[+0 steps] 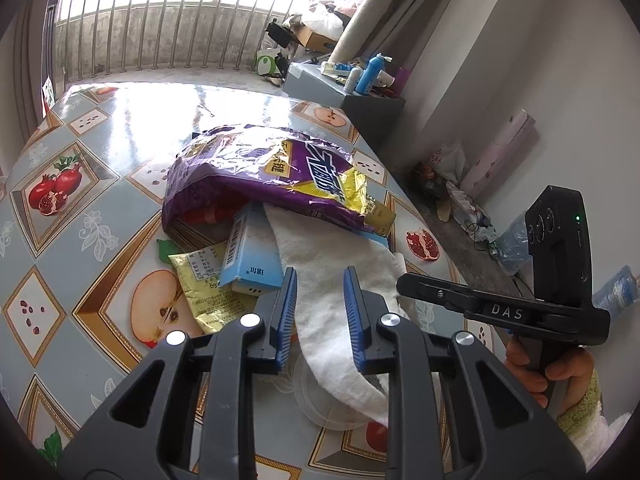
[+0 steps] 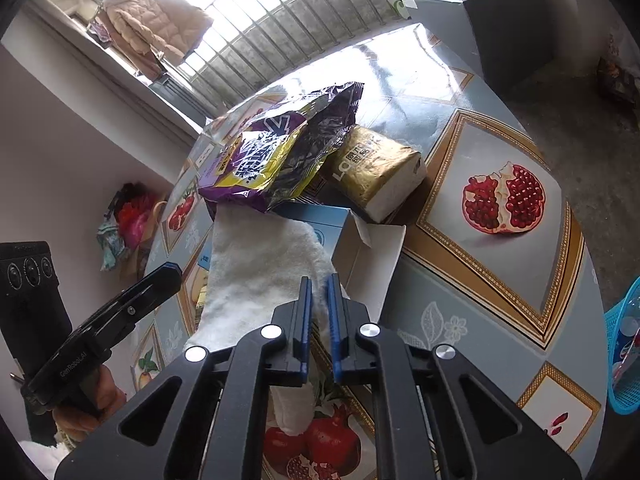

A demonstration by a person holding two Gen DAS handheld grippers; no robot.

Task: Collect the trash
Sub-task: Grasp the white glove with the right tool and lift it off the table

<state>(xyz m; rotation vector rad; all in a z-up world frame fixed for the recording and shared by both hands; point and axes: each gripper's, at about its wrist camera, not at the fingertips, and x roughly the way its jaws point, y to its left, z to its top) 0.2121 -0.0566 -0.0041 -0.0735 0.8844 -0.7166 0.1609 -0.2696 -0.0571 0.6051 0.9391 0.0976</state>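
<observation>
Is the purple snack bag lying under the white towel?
No, the purple snack bag lies on top of the white towel's far end.

crumpled purple-and-yellow foil snack bag point(image 1: 264, 172) blocks table centre, light blue cardboard box point(image 1: 250, 256) and gold tissue pack point(image 2: 376, 172) crowd beside it, fruit-print tablecloth point(image 2: 500, 280) clear on pomegranate side, far glossy end open

The purple snack bag point(image 1: 264, 176) covered the far ends of your white cloth point(image 1: 332, 280) and blue box point(image 1: 250, 252). Your left tongs point(image 1: 320, 296) hid the cloth's lower stretch and part of a clear lid point(image 1: 316, 400). The blue basket point(image 2: 624, 344) was cut off at the picture's right edge.
</observation>
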